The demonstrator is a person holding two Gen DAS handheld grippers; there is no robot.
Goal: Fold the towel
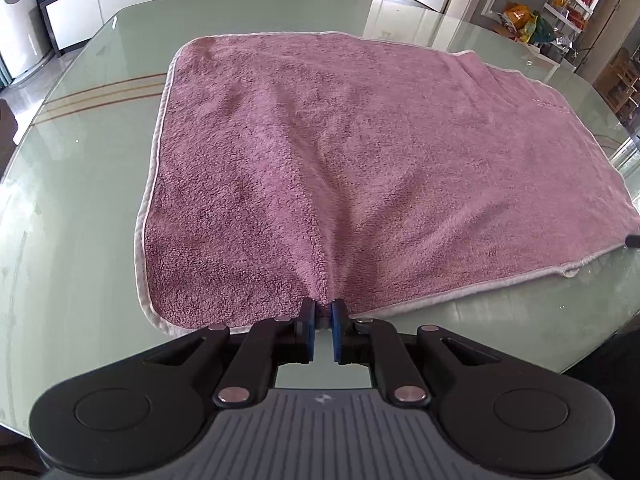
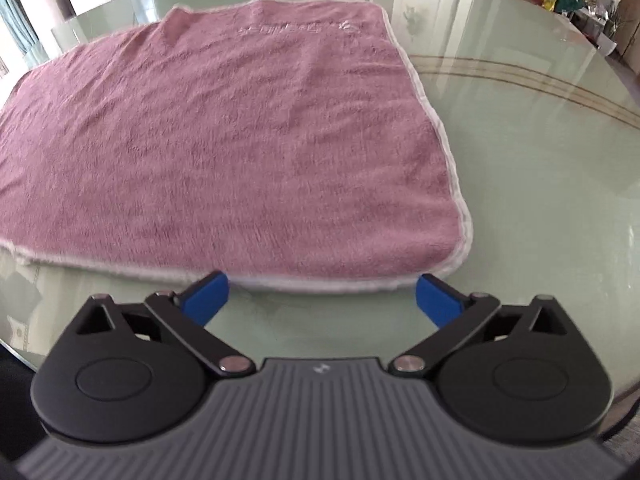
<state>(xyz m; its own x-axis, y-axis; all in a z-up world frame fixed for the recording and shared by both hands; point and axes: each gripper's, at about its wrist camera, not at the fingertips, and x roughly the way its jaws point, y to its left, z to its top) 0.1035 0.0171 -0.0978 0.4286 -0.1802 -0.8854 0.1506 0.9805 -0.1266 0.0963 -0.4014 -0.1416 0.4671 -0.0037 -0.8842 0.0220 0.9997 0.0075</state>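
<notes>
Your left gripper [image 1: 323,314] is pinching the near hem of the pink towel [image 1: 340,152], which lies spread flat on the glass tabletop [image 1: 80,200], while your right gripper [image 2: 322,294] stands spread just short of the hem near its corner. With only a thin bite of cloth, the plush pile could slip out or bunch into radiating wrinkles if you pull unevenly. Nothing else on the tabletop stands in the way, though the towel's far right side lies close to the table's edge.

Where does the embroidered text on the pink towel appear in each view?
Left wrist view: embroidery is faint, at the far right of the towel.
Right wrist view: embroidery is at top centre, near the far edge.
Shared landmark: the towel's white hem.
</notes>
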